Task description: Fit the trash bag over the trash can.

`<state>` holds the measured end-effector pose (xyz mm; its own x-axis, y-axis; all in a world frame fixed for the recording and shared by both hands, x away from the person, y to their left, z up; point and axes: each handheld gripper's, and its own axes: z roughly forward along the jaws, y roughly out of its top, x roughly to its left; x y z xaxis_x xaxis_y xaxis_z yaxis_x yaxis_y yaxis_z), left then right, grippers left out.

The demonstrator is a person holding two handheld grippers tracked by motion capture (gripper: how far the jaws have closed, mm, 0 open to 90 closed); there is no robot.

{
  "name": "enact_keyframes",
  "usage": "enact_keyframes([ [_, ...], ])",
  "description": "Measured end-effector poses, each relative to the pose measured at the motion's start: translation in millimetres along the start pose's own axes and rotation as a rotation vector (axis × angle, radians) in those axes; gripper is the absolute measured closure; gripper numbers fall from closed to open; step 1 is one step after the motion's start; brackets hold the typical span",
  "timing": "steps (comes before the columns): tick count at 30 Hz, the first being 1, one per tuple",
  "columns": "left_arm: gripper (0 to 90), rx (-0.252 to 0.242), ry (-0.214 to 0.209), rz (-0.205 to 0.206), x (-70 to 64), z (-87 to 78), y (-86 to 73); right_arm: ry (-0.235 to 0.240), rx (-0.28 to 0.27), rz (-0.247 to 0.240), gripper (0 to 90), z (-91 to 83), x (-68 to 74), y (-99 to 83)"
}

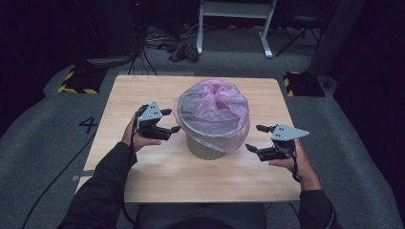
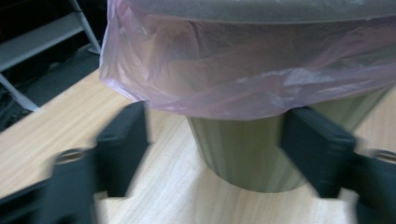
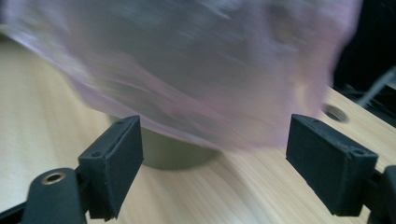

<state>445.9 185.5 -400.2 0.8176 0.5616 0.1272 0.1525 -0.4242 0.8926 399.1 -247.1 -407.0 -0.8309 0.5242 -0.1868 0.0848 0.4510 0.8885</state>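
While the person's forearms in dark sleeves are coming in over the near edge, a pale green bin (image 1: 206,145) is standing upright near the middle of a light wooden table (image 1: 157,176), and everything else is best placed from that bin. A translucent pink bag (image 1: 214,112) is lining it, its loose skirt folding over the rim and hanging partway down the ribbed wall, which is showing bare below the plastic in the left gripper view.

The left gripper (image 1: 172,121) is hovering just left of the bin, its jaws standing wide apart and holding nothing, the tips close to the hanging edge of the bag; whether they are touching the plastic cannot be told. The right gripper (image 1: 254,138) is sitting to the right of the bin, a little farther off, jaws likewise spread and empty. In the right gripper view the bag is blurring above the bin's base, and a small round hole in the tabletop is lying beyond the bin.

The table is resting on grey carpet. Left of the bin, on the floor, a dark numeral 4 (image 1: 88,124) is marked. Beyond the bin, yellow-and-black striped blocks (image 1: 76,81) are flanking the table's far corners, and behind them a white frame (image 1: 236,21) and tangled cables (image 1: 167,43) are sitting in a dark room.
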Motion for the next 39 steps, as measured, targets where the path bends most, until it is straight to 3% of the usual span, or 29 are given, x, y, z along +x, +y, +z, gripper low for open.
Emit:
enact_keyframes([
  [1,34.4,-0.002,0.000,-0.003,0.6,0.5,0.6,0.005,-0.005,0.002,19.0,3.2,3.7,1.8],
  [2,44.9,-0.004,0.010,0.007,1.0,0.9,1.3,0.010,0.006,-0.022,19.1,10.9,10.2,4.9],
  [4,47.7,-0.002,0.025,0.023,0.9,2.2,2.7,0.005,0.013,-0.034,19.1,15.0,12.9,5.7],
  [8,67.8,-0.003,0.018,0.045,0.8,5.3,3.6,0.013,0.008,-0.024,20.9,28.1,19.3,4.3],
  [12,85.1,0.001,0.036,0.064,-0.5,6.8,3.3,0.013,-0.007,-0.033,40.0,34.5,23.1,4.2],
  [14,89.8,0.000,0.036,0.062,-0.3,6.6,2.6,-0.010,-0.012,-0.032,54.9,35.1,22.2,4.8],
  [15,90.0,-0.003,0.032,0.060,0.1,6.3,2.0,-0.004,-0.031,-0.022,68.8,33.5,20.1,4.5],
  [16,90.0,-0.005,0.034,0.061,0.2,6.3,1.5,-0.004,-0.031,-0.022,68.8,33.5,20.1,4.5],
  [20,90.0,0.022,0.024,0.070,-0.4,8.0,-2.1,-0.011,-0.040,-0.031,88.5,31.9,19.7,4.3],
  [21,90.0,0.020,0.017,0.063,-0.2,7.9,-4.3,-0.003,-0.035,-0.037,90.0,31.9,19.8,3.7],
  [27,90.0,0.038,0.021,0.065,-0.6,6.8,-11.5,0.028,-0.025,-0.020,90.0,32.4,19.2,-2.5],
  [29,90.0,0.020,0.027,0.045,1.2,4.2,-14.7,0.027,-0.019,-0.030,88.7,31.1,20.7,-3.5],
  [31,90.0,0.008,0.024,0.032,2.3,0.7,-16.7,0.025,-0.047,-0.029,85.2,25.9,22.1,-1.5],
  [32,90.0,-0.001,0.022,0.026,2.9,-1.1,-17.2,0.010,-0.054,-0.035,79.4,23.0,23.5,0.8],
  [34,87.2,-0.032,0.034,0.011,3.5,-5.2,-16.7,-0.008,-0.081,-0.023,51.7,18.0,24.5,6.7],
  [36,67.8,-0.057,0.046,-0.009,3.3,-9.0,-16.3,-0.059,-0.086,-0.013,33.6,15.5,25.0,12.9],
  [38,63.2,-0.069,0.035,-0.014,2.6,-12.9,-16.2,-0.091,-0.102,-0.017,26.9,12.7,26.5,18.1],
  [39,53.3,-0.074,0.037,-0.021,1.6,-13.5,-15.7,-0.093,-0.115,-0.014,23.6,11.6,26.7,20.5],
])
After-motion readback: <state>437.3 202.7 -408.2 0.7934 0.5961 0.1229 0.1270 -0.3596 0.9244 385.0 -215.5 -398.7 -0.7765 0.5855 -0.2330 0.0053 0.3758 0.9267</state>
